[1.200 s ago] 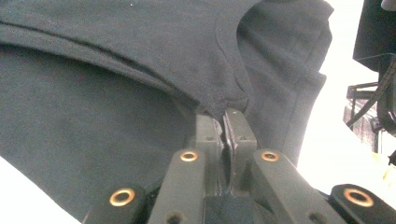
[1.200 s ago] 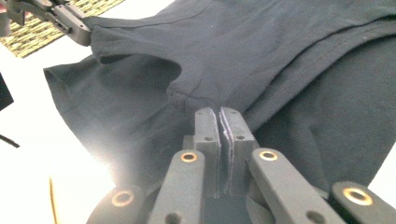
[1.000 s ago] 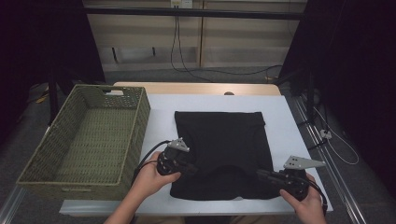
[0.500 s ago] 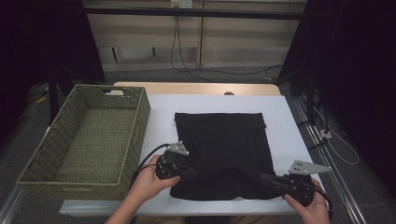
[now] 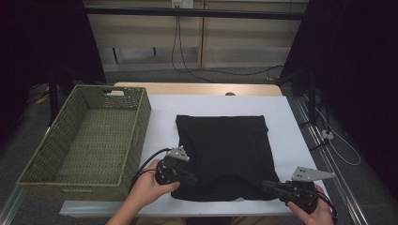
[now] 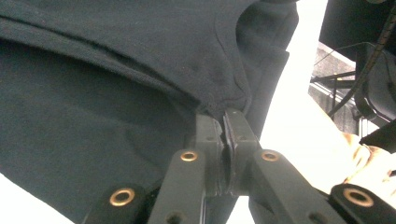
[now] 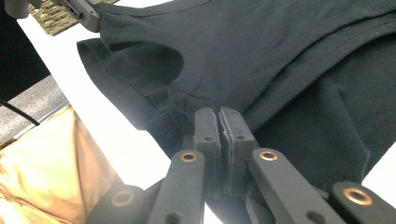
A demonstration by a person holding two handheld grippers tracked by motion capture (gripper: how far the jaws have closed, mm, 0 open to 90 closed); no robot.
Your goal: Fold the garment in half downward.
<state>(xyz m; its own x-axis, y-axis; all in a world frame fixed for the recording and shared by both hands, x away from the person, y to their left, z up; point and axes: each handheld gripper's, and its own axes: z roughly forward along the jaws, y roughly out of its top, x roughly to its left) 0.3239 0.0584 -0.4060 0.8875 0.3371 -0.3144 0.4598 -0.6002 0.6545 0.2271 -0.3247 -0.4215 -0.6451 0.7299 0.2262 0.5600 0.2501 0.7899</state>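
Note:
A black garment (image 5: 223, 150) lies flat on the white table (image 5: 291, 136), its neckline toward the near edge. My left gripper (image 5: 189, 178) is shut on the garment's near left part, beside the neck opening. In the left gripper view, the jaws (image 6: 224, 119) pinch a fold of the black cloth (image 6: 93, 116). My right gripper (image 5: 265, 184) is shut on the near right part. In the right gripper view, the jaws (image 7: 219, 114) clamp the cloth (image 7: 303, 56) next to the curved collar, and the left gripper (image 7: 86, 14) shows at the far side.
A woven green basket (image 5: 141, 126) stands to the left of the table, with nothing in it. A wooden strip (image 5: 197, 89) runs along the table's far edge. Cables hang at the back wall and off the right side. The person's tan trousers (image 7: 56, 172) sit below the near edge.
Both hands have drawn slightly toward the near edge, and the garment has slid a little with them. Both grips stay the same.

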